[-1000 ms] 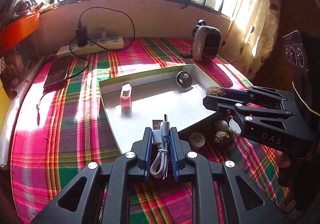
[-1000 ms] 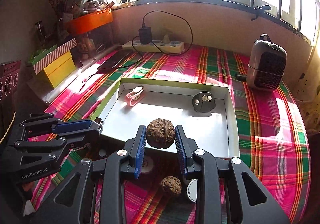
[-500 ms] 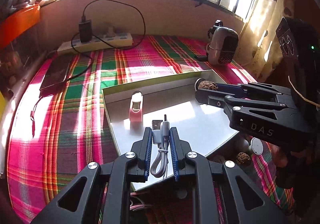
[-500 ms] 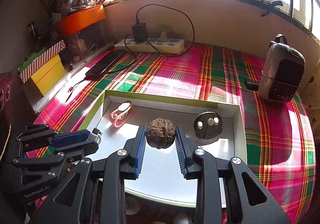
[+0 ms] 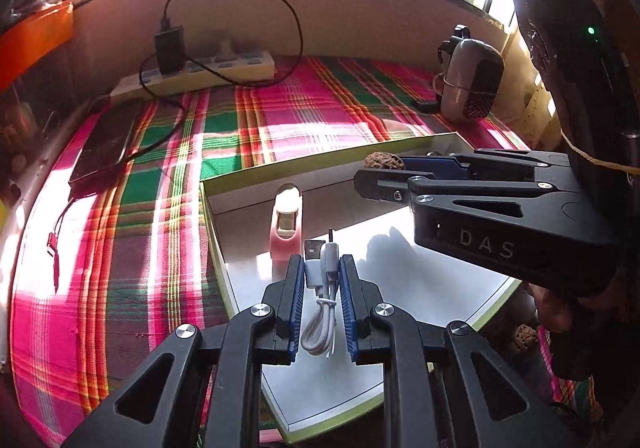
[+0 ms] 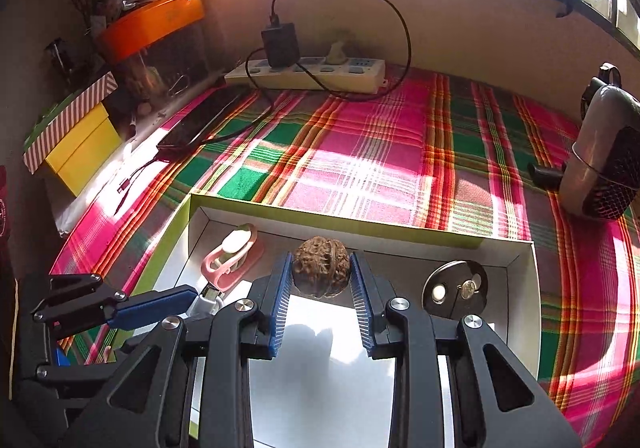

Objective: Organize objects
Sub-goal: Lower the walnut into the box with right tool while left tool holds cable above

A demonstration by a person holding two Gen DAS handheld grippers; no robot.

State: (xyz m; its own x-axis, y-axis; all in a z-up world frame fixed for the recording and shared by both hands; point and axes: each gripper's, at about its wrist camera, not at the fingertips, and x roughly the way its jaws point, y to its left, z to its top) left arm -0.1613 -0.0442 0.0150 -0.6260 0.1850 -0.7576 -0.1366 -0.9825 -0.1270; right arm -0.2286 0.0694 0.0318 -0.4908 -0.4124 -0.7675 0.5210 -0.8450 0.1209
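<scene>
— What has been changed over the last second?

— Both grippers have been carried forward over the tray (image 6: 360, 226). A second ago they were held short of its near edge; now the white floor is seen under both, and the loose items on the cloth (image 6: 372, 152) have been left behind.

— What is held by the right gripper (image 6: 320, 280)?

— A walnut (image 6: 320, 268) is pinched between the blue pads, above the tray floor and close to the far wall. It lies between the pink clip (image 6: 232, 258) on the left and the dark disc (image 6: 456, 288) on the right. Contact with the floor cannot be told; a shadow is cast below it, so it is judged to be raised.

— And the left gripper (image 5: 322, 280)?

— A coiled white cable (image 5: 322, 300) is clamped between its jaws, plugs pointing forward, just short of the pink clip (image 5: 286, 224) near the tray's left wall (image 5: 210, 216).

— What is meant for the task?

— Carrying appears finished and placing is judged to be next. Nothing has been let go yet: both loads are gripped as before.

— What should be watched?

— The walnut is round and may be expected to roll toward the disc once freed. The cable may spring open against the clip. At least one more walnut (image 5: 524, 338) is seen outside the tray, so more trips are likely needed.
</scene>
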